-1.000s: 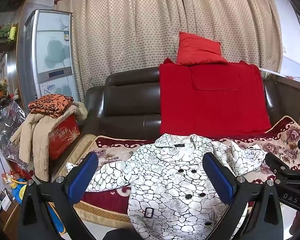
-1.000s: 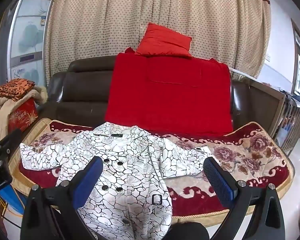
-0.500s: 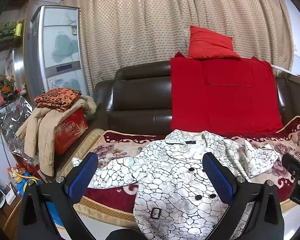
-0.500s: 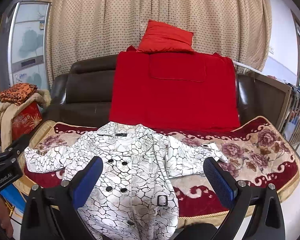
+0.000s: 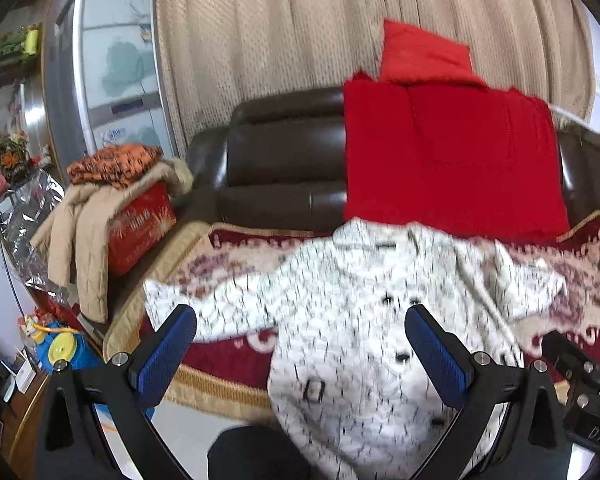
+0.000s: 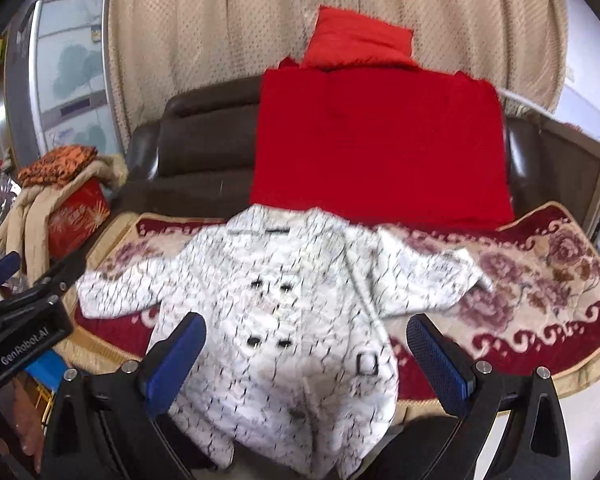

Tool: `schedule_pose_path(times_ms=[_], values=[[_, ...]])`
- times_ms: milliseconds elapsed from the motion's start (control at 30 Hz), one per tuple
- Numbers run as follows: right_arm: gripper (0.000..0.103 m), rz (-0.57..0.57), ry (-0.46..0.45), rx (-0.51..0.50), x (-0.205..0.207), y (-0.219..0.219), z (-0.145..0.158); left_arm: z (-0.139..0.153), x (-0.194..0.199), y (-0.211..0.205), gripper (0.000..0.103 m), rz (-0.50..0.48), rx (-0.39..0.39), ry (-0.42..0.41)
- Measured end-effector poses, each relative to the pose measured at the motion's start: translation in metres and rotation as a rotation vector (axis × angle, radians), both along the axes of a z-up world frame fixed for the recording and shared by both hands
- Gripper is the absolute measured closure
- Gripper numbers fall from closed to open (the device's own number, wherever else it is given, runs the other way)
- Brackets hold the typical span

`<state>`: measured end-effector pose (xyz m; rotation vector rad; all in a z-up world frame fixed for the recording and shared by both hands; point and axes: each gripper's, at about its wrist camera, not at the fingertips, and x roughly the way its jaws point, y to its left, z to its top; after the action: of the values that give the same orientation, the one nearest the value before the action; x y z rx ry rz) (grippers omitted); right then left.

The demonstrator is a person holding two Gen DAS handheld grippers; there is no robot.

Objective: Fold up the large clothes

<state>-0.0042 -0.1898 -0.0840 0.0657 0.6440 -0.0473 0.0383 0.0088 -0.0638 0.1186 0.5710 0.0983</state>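
A white coat [image 5: 352, 320] with a black crackle print is laid front-up and spread flat on a floral seat cover [image 6: 540, 280] over a dark leather sofa [image 5: 283, 168]. The collar is placed at twelve o'clock, near a red blanket [image 6: 380, 140] draped on the backrest; the hem is hung over the seat's front edge at six o'clock. One sleeve is stretched toward nine o'clock, the other toward three o'clock. Dark buttons and a belt buckle are seen on the front, though both views are blurred.

In the left wrist view, the left gripper [image 5: 304, 356] is held wide open, nothing between its blue pads, short of the coat and not touching it. In the right wrist view, the right gripper [image 6: 306, 360] is likewise spread apart and empty, framing the lower front of the coat. A pile of other clothes [image 5: 111, 200] is stacked on a red box at nine o'clock, well apart.

Folding appears not yet begun. A good start would likely be made at the sleeves: each cuff should be pinched through one layer only, lifted just clear of the cover, and carried across the chest so the sleeve lies flat. The overhanging hem could drag the coat off the seat, so it is best gathered up early.
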Motion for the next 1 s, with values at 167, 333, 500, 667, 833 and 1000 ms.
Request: schedule_pose_path(times_ms=[167, 333, 500, 667, 833, 1000], values=[[0.001, -0.011, 0.029, 0.000, -0.005, -0.006, -0.009, -0.020, -0.006, -0.001, 0.000, 0.003, 0.023, 0.057], [0.001, -0.018, 0.037, 0.006, -0.010, -0.014, -0.008, -0.022, -0.012, 0.001, 0.000, 0.000, 0.027, 0.064], [0.001, -0.014, 0.044, 0.003, -0.013, -0.013, -0.009, -0.018, -0.015, 0.003, 0.000, -0.003, 0.020, 0.058], [0.001, -0.014, 0.075, 0.012, -0.011, -0.012, -0.016, -0.021, -0.013, 0.003, 0.000, -0.001, 0.016, 0.075], [0.001, -0.010, 0.141, 0.041, -0.007, -0.013, -0.034, -0.030, -0.011, 0.006, 0.000, -0.003, -0.002, 0.107], [0.001, -0.010, 0.146, 0.037, -0.007, -0.012, -0.038, -0.036, -0.009, 0.004, 0.000, -0.008, -0.003, 0.123]])
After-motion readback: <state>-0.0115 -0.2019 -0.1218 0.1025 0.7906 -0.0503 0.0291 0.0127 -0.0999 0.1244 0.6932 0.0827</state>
